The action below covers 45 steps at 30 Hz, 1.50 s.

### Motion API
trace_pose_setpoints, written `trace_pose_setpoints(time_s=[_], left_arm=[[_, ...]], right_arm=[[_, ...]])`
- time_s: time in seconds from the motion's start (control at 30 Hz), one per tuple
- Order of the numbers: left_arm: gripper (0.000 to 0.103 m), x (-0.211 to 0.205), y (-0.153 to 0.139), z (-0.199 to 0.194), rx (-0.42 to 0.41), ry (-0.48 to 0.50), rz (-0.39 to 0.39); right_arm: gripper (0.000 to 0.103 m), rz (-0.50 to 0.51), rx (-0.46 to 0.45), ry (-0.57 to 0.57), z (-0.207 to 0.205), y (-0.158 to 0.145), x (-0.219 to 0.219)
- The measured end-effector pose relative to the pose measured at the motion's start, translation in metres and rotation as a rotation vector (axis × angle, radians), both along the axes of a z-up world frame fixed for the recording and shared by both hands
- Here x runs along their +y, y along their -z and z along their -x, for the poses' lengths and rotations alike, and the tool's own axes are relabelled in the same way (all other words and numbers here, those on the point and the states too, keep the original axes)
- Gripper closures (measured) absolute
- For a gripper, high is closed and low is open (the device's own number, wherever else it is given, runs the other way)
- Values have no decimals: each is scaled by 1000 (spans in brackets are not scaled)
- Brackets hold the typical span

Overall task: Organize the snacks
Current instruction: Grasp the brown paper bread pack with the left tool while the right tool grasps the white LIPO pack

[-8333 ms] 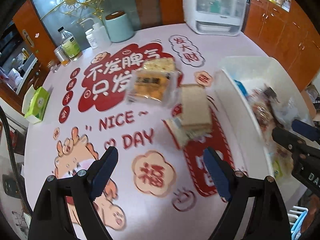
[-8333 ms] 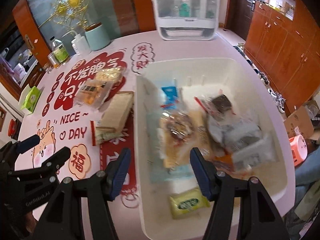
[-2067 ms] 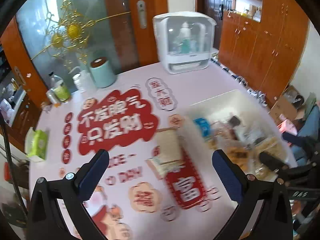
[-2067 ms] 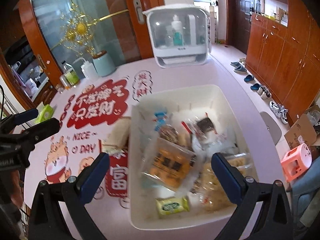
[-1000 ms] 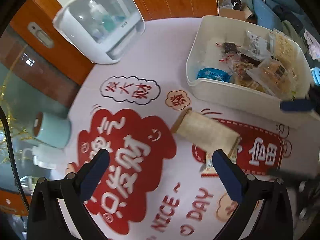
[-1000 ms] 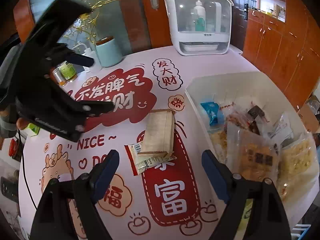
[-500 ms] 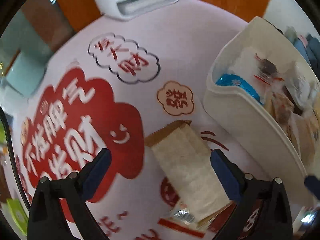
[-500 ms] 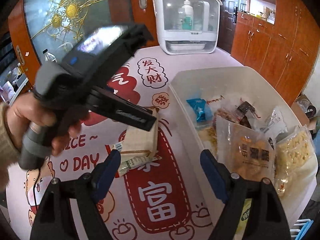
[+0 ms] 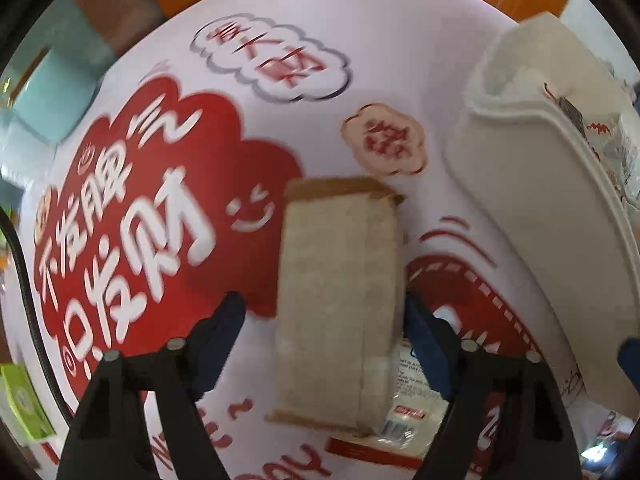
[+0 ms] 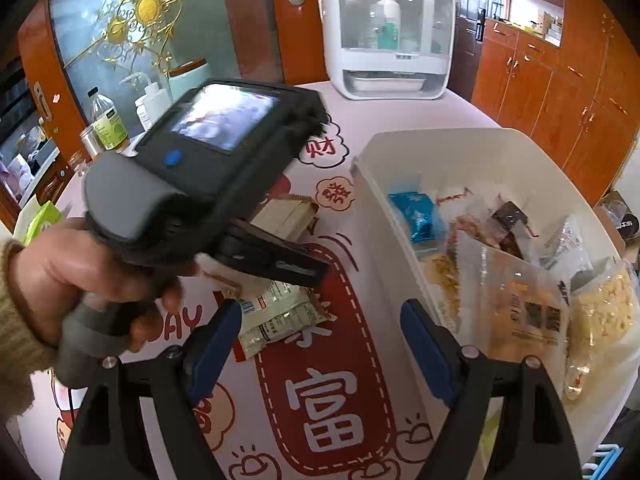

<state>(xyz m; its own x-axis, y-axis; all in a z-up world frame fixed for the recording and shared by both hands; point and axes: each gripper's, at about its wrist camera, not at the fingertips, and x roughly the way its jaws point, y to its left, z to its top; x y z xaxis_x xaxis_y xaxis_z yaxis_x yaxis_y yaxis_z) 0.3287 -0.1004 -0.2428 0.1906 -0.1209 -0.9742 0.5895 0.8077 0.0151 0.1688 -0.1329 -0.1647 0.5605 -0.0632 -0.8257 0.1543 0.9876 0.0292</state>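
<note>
1. Left wrist view: the left gripper (image 9: 322, 316) has dropped from well above the table (image 9: 400, 64) and rolled since a second ago. It now straddles the tan snack packet (image 9: 340, 280), jaws closing; the right pad is at the packet's edge, the left pad still apart from it.
2. The tan snack packet lies on the table over a clear-wrapped packet (image 10: 276, 312), just beside the white bin (image 9: 520, 220). Judgement: pickup is under way, transfer to the bin pending.
3. Right wrist view: the right gripper (image 10: 320, 340) hangs over the table with jaws apart and empty, barely moved.
</note>
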Motion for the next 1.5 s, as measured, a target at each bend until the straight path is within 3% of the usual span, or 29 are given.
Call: trace_pose_setpoints(time_s=[0.37,0.57,0.9,1.1,1.37,1.43,1.5], left_arm=[[41,52,-5,9,15,-45,41],[41,65,-9,17,6,-61,48],[41,105,-12,41,-4,-123,53],[41,130,-13,69,-10,-193,55],[41,164,-17,89,15,-334,73],[41,176,-18,95,32,-374,88],[42,186,-14,89,47,-398,95]], right_arm=[[20,-18,58,-78,-25,28,26],[20,-91,116,-63,-34,45,25],[19,-83,191,-45,-47,70,32],[18,-29,188,-60,-51,72,44],[7,41,193,-88,-54,78,61],[9,38,197,-95,-54,78,63],[23,42,185,-121,-51,76,68]])
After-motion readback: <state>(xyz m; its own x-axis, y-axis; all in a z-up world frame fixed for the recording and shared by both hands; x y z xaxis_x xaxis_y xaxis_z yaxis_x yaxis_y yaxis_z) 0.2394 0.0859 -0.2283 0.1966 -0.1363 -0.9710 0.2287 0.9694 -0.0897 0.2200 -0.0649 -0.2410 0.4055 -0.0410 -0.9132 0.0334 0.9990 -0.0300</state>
